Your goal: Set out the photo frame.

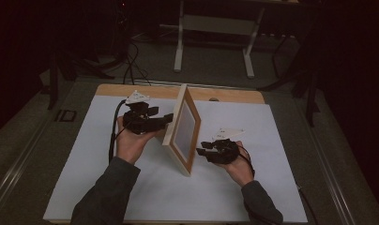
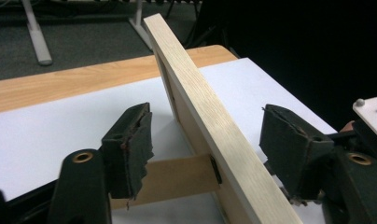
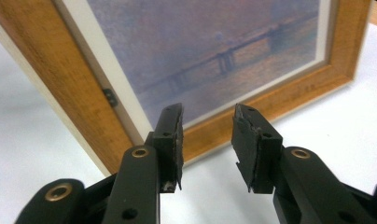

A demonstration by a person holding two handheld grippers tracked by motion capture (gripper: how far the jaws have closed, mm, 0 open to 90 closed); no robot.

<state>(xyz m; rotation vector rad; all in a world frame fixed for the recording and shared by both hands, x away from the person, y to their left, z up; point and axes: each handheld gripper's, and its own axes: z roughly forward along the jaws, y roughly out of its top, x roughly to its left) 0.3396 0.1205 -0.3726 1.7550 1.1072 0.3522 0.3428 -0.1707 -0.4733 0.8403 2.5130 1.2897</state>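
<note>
A light wooden picture frame [image 1: 184,127] stands upright on the white sheet, edge-on to me. My left gripper [image 1: 167,120] is at its back. In the left gripper view the frame's top edge [image 2: 210,121] runs between the wide-open jaws without touching either pad [image 2: 130,149], and the back strut [image 2: 177,178] props it up below. My right gripper [image 1: 201,149] hovers low on the front side. Its jaws [image 3: 207,144] stand open with nothing between them, pointing at the frame's lower rail [image 3: 270,100] and the bluish picture [image 3: 214,46].
The white sheet [image 1: 108,178] covers most of the wooden table [image 1: 230,95]. Beyond the table's far edge are a white metal stand [image 1: 179,47] and cables [image 1: 129,70] on the dark floor. Open sheet lies left and right of the frame.
</note>
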